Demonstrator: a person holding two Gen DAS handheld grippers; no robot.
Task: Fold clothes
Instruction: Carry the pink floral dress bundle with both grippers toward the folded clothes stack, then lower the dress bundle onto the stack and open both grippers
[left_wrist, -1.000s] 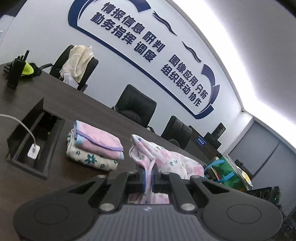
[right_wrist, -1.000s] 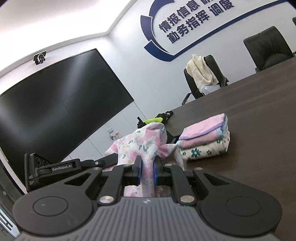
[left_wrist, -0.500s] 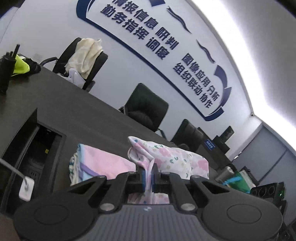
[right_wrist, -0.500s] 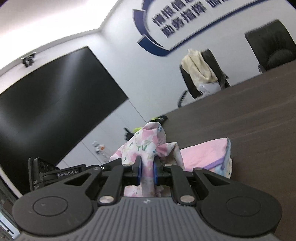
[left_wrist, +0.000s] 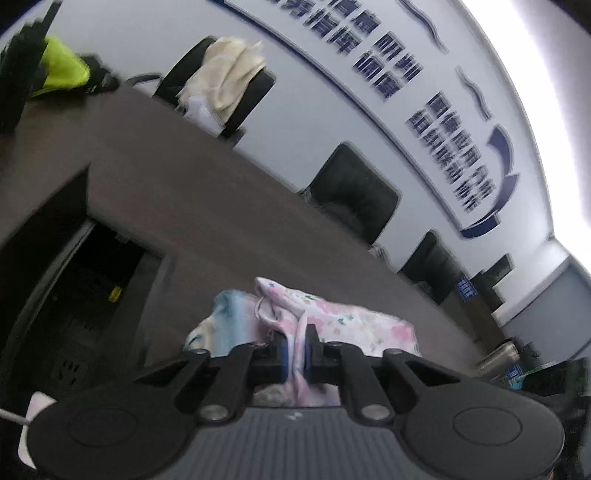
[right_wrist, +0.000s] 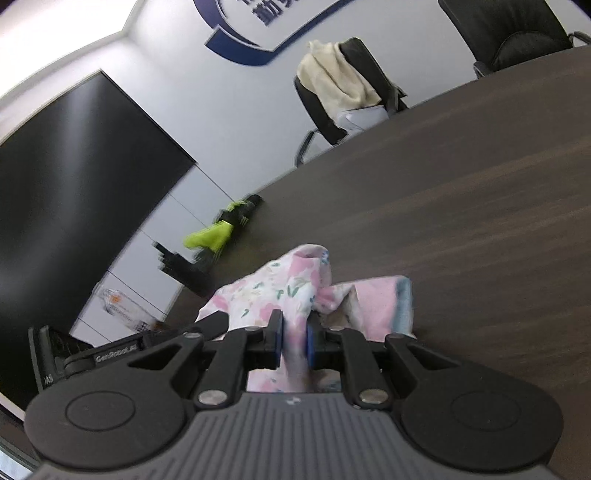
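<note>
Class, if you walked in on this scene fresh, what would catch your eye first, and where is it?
Probably the pink floral garment, pinched at once by the left gripper and the right gripper low in both views. Next, the neon-yellow item at the dark table's far edge.

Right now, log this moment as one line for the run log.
left tongs: shut on floral garment | right tongs: shut on floral garment | folded stack: just beyond, on table
</note>
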